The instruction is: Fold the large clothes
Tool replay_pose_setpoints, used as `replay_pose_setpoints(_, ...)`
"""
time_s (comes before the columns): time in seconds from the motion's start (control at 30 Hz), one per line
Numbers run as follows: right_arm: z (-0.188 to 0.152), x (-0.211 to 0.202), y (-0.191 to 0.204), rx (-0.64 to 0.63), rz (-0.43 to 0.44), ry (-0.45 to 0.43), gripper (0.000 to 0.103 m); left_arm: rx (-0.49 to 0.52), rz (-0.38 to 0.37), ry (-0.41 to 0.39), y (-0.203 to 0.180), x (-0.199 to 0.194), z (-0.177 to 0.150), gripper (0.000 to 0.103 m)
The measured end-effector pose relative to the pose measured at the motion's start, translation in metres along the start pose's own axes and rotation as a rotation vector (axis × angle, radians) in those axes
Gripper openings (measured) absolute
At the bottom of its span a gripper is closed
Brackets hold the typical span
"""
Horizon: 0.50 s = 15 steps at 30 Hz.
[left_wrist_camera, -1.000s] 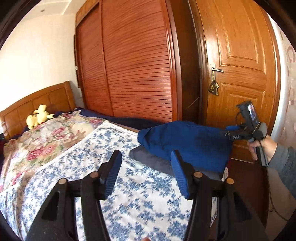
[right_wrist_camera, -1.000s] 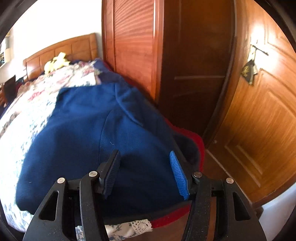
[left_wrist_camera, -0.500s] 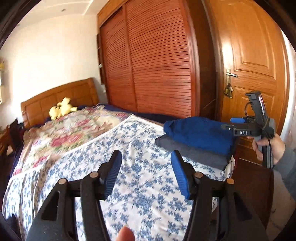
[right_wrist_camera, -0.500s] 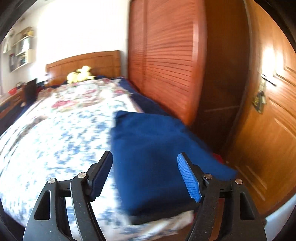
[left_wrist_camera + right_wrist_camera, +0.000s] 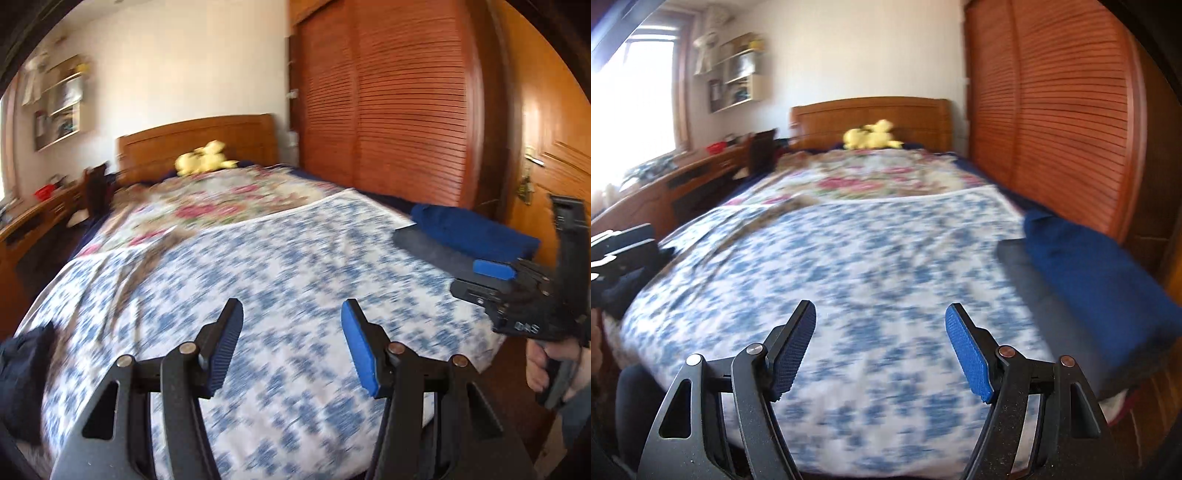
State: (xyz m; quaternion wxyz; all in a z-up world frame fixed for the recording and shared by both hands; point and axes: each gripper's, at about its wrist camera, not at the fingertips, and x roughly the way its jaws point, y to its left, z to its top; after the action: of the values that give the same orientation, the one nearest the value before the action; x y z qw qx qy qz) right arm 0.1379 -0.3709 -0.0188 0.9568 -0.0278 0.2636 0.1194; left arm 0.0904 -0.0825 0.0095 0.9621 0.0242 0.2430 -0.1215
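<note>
At the far left edge of the bed, a heap of dark clothing (image 5: pixel 22 373) waits unfolded. Over the blue-flowered bedspread (image 5: pixel 857 258), the left gripper (image 5: pixel 291 347) and right gripper (image 5: pixel 881 350) hang with jaws parted and empty; the right's jaws have just been opening. At the right edge lies a folded blue garment (image 5: pixel 1100 280) atop a folded grey one (image 5: pixel 432 247). This looks like the gap between garments: next, reach left for the dark heap.

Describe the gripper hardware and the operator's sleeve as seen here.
Both grippers, left and right, have black frames, silver pivot screws and ribbed blue pads on the jaws. From the left wrist view, the right one's body carries blurred white lettering and an upright black mount. A grey sleeve shows.
</note>
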Motion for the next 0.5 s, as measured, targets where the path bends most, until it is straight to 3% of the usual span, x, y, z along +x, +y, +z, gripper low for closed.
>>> replay_pose_setpoints(0.13,-0.008,0.004,0.048,-0.014,0.08,-0.011,0.074,-0.063,0.102,0.009,0.033,-0.01,-0.024,0.055)
replay_pose_setpoints(0.3,-0.011,0.006,0.09,-0.024,0.164,-0.034,0.074,-0.135,0.157,0.03,0.063,-0.015,-0.047,0.055)
replay_pose_setpoints(0.5,-0.013,0.012,0.114,-0.031,0.196,-0.027,0.074,-0.173,0.183,0.035,0.083,-0.019,-0.061,0.055)
